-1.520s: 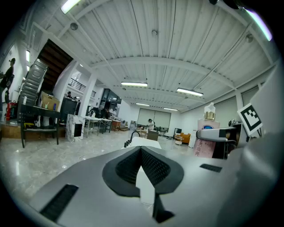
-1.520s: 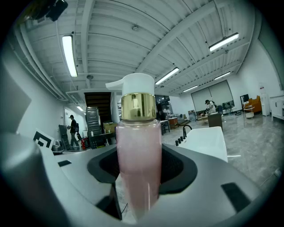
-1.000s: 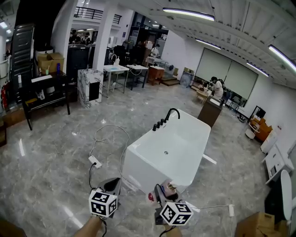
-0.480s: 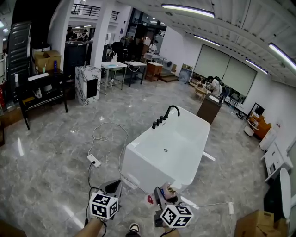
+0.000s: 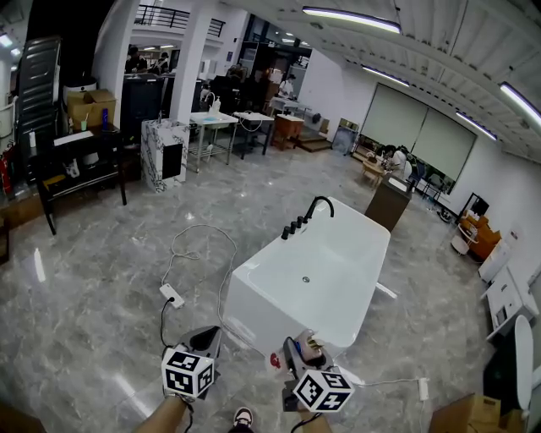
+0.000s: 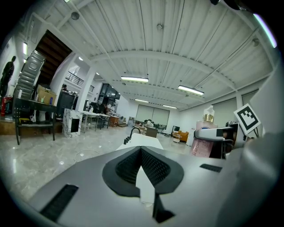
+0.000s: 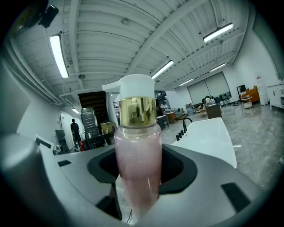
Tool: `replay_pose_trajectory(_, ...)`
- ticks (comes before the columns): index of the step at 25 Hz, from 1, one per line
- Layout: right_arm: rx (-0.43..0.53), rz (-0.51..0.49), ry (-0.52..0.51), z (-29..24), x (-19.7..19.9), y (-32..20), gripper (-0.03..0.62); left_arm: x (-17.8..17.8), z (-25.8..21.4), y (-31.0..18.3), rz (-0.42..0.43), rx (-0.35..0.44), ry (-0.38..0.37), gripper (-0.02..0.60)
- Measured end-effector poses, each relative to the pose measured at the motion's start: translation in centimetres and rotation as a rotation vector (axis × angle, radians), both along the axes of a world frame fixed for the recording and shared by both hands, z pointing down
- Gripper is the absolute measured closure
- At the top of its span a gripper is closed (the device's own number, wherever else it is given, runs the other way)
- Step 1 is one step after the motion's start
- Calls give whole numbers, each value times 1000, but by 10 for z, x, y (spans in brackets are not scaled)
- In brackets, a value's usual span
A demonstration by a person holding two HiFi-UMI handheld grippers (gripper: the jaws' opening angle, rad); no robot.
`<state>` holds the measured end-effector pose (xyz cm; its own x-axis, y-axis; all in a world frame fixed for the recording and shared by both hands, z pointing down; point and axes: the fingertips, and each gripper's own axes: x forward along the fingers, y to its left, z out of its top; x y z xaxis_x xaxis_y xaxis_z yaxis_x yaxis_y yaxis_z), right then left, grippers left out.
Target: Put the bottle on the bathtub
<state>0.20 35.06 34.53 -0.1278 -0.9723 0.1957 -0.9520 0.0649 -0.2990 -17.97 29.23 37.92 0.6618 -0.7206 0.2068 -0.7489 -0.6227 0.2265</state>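
Grey marble floor [image 5: 101, 254]; ceiling strip lights [image 5: 351, 19]; black table [image 5: 80, 169] left.

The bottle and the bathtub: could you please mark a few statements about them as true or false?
1. The right gripper holds the bottle upright. True.
2. The bottle stands on the bathtub. False: it is between the right gripper's jaws, short of the tub.
3. The left gripper is closed with nothing in it. True.
4. The bathtub's tap is white. False: it is black.
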Motion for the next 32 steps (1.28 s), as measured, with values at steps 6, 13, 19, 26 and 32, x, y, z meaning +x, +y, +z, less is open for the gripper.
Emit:
replay_pose_trajectory(6, -17, -8, -5, 6, 23, -34, 358, 21, 2, -30, -16, 1, -3, 578)
replay_pose_trajectory(13, -20, -33, -6, 2, 58, -80, 358, 51, -3, -75, -50, 4, -8, 578)
replay_pose_trajectory(19, -19, -52, -6, -2, 82, -115, 358, 72, -6, -106, -71, 12, -23, 578)
replay_pose_trajectory(26, -26, -70, -14, 0, 108, -151, 359, 94, -8, -138, -91, 19, -44, 578)
replay_pose_trajectory(32, -26, -79, -10, 2, 123, -178, 359, 106, -8, -161, -111, 27, -50, 578)
